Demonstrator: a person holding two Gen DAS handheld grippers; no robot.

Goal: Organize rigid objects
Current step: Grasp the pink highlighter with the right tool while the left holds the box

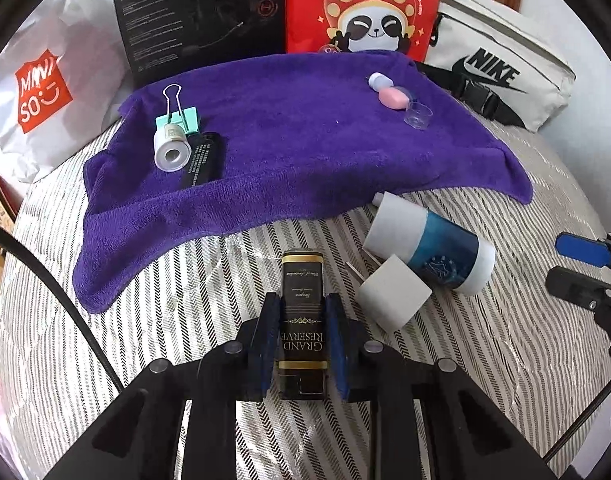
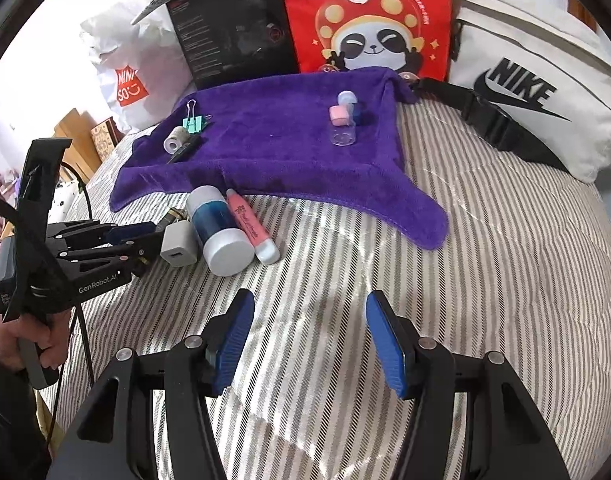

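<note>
My left gripper is shut on a black and gold "Grand Reserve" tin, low over the striped bedspread just short of the purple towel. On the towel's left lie a mint binder clip, a white tape roll and a black bar. On its right lie a lilac-capped bottle, a pink eraser and a clear cup. My right gripper is open and empty over the bedspread. A blue bottle, a pink tube and a white charger lie beside the left gripper.
Behind the towel stand a black box, a red panda bag, a white Miniso bag and a white Nike pouch. The striped bedspread stretches right of my right gripper.
</note>
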